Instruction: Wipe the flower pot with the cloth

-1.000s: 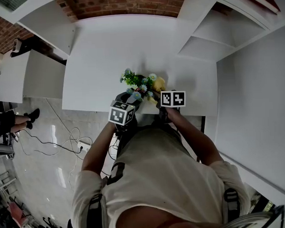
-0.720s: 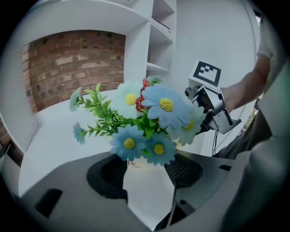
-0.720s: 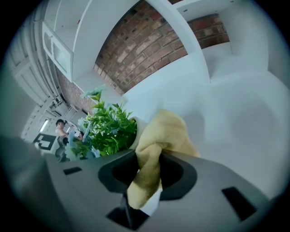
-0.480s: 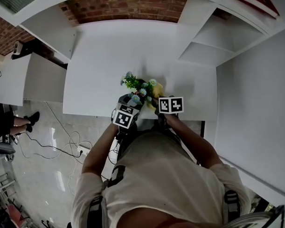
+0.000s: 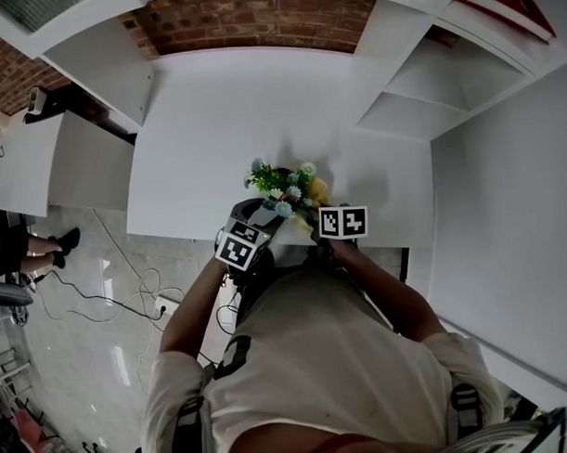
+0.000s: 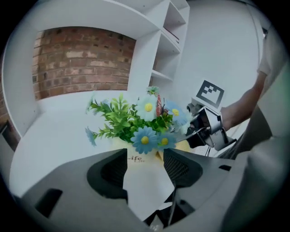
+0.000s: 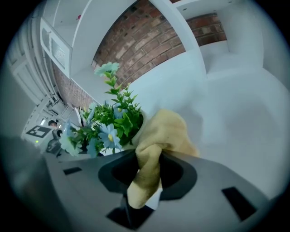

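Steadying and wiping appear to run together at this station. The left gripper [image 6: 145, 156] has its jaws spread wide around the white flower pot [image 6: 144, 181], with the pads against its two sides, so the pot is judged held. The pot stands close to the front edge of the table [image 5: 214, 103], directly ahead of the person. Artificial flowers [image 6: 146, 121] crowd its top. The right gripper [image 7: 149, 170] pinches a bunched yellow cloth [image 7: 158, 133], whose loose fold lies against the pot's right side, just below the rim.

Judgement: wiping is under way, and only the right flank is covered at this moment. The next move calls for drawing the cloth around the wall under the leaves, or turning the pot to offer a fresh face, while the left grip stays firm.

Clearances: left of the pot the tabletop is bare up to its side edge, and a floor with trailing cables [image 5: 109, 287] lies beyond. Far side, broad open surface. Near side, little margin before the drop. On the right, white shelving [image 5: 418, 86] limits the sweep.
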Tool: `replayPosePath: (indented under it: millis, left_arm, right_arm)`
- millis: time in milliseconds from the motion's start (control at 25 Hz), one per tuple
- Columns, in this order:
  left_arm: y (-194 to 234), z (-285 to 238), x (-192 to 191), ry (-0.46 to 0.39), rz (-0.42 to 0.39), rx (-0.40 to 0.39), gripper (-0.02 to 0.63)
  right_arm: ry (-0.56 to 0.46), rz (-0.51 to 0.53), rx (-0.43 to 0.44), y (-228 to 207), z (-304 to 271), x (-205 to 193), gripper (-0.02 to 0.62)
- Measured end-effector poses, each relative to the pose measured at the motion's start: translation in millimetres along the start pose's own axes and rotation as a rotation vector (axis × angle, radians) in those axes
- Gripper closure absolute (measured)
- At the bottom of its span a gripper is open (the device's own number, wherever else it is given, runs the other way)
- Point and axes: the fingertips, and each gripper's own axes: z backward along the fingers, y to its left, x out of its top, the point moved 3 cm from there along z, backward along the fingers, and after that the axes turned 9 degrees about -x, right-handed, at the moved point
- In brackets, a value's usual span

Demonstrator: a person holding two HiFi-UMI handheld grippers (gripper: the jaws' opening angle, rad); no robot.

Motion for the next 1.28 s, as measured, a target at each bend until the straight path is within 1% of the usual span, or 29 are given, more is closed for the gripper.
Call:
replayPosePath:
  millis: [160, 320, 440, 600, 880, 960, 1120, 1280]
  left_arm:
    - [28.2, 12.2, 2.0, 0.072, -0.116, 0.001, 0.345]
    - [39.8, 2.1, 8.4, 0.106, -0.157, -0.067, 0.344]
    - [41.1, -9.6, 12.5, 0.106, -0.191, -0.083, 0.344]
    - [37.6, -16.3, 17.1, 0.067, -0.185, -0.063, 0.341]
    - [27.6, -20.8, 1.8, 0.052, -0.108, 0.025, 0.341]
    - [22.9, -18.0, -1.1, 0.044, -0.100, 0.044, 0.342]
    - [20.6, -7.7, -7.0, 0.045, -0.127, 0.061, 0.341]
    - [27.8, -3.3, -7.3, 0.055, -0.158, 0.036, 0.324]
  right_arm:
    - [-0.005, 0.013, -0.010, -2.0, 2.1, 5.8, 0.471]
    - [-0.003, 0.024, -0.013, -3.8, 1.8, 8.8, 0.471]
    - [-0.002, 0.040, -0.010, -2.3, 0.4, 12.2, 0.471]
    - [0.003, 0.075, -0.011, 0.3, -2.3, 13.6, 0.471]
    - [0.016, 0.091, -0.013, -9.2, -9.7, 11.4, 0.471]
    - [0.028, 0.096, -0.011, -11.5, -12.5, 10.1, 0.472]
    - [0.049, 0.136, 0.011, -9.2, -16.0, 7.5, 0.472]
    - [0.081, 0.211, 0.026, -5.1, -19.4, 3.5, 0.471]
